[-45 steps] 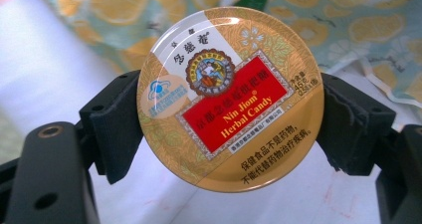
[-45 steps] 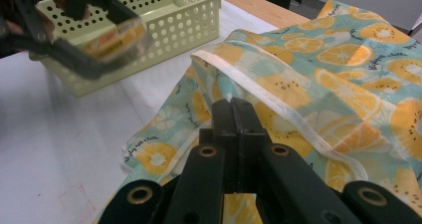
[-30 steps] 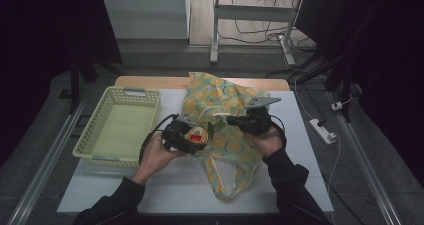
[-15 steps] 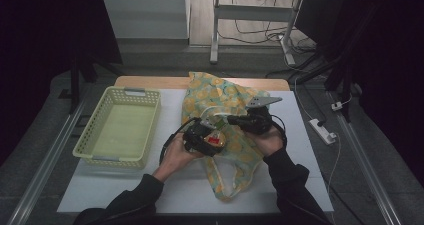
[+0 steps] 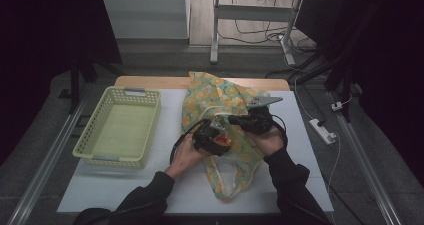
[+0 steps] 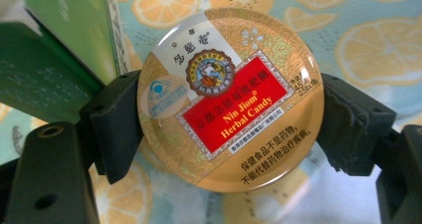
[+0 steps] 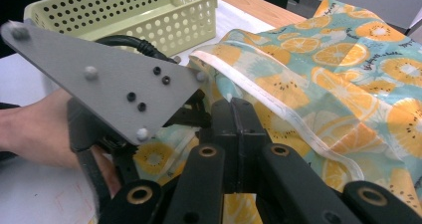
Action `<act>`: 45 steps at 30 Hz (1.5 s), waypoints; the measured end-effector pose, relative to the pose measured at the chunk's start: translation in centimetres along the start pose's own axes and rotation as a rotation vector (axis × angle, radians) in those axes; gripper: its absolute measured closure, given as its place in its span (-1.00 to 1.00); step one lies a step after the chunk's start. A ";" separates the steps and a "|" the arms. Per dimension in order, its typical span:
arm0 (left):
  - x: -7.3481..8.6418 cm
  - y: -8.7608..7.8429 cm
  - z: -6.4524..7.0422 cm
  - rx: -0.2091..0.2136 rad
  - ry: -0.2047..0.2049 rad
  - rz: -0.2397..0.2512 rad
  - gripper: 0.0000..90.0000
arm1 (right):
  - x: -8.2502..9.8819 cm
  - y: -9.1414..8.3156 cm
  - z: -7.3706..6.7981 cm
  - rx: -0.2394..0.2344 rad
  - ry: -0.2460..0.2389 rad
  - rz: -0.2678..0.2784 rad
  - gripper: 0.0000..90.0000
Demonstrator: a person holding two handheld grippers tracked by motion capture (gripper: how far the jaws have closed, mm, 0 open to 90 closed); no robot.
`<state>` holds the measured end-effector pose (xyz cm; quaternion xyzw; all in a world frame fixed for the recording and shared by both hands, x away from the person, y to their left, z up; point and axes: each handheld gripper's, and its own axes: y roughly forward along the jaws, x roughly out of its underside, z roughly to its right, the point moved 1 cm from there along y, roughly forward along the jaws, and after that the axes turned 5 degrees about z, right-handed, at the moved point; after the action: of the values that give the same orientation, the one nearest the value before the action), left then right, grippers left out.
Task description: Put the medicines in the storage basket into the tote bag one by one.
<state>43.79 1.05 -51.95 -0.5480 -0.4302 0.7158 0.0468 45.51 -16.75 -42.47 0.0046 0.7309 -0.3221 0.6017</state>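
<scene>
Step in hand, as judged: loading a fruit-print bag (image 5: 220, 110) that lies across the centre of the high view on the white counter (image 5: 175, 105), with an empty yellow-green basket (image 5: 120, 127) at centre left. The right gripper (image 5: 235, 119), right of centre, has its jaws fully closed and appears to pinch the bag's white-edged opening to hold it up; the fabric actually between the jaws cannot be made out in its own view, where the left gripper's grey plate covers the left half. The left gripper (image 5: 220, 141), just below and left of it, holds a round Nin Jiom herbal candy tin (image 6: 230, 99) by its rim, jaws pressed on opposite sides, label facing the camera at frame centre. The tin sits over the bag, close beside the mouth. The next move calls for carrying the tin level through the opening and releasing only once inside. A green box (image 6: 74, 35) at upper left of the left gripper view is cut off, its nature unclear; the bag's interior is hidden
</scene>
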 end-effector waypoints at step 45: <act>2.3 -4.2 0.9 0.142 -0.027 0.032 -1.00 | 0.2 0.1 0.0 0.001 -0.003 -0.018 1.00</act>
<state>40.43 4.38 -50.85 -0.5406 -0.3698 0.7525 0.0683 45.52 -16.71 -42.69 -0.0022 0.7297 -0.3278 0.6000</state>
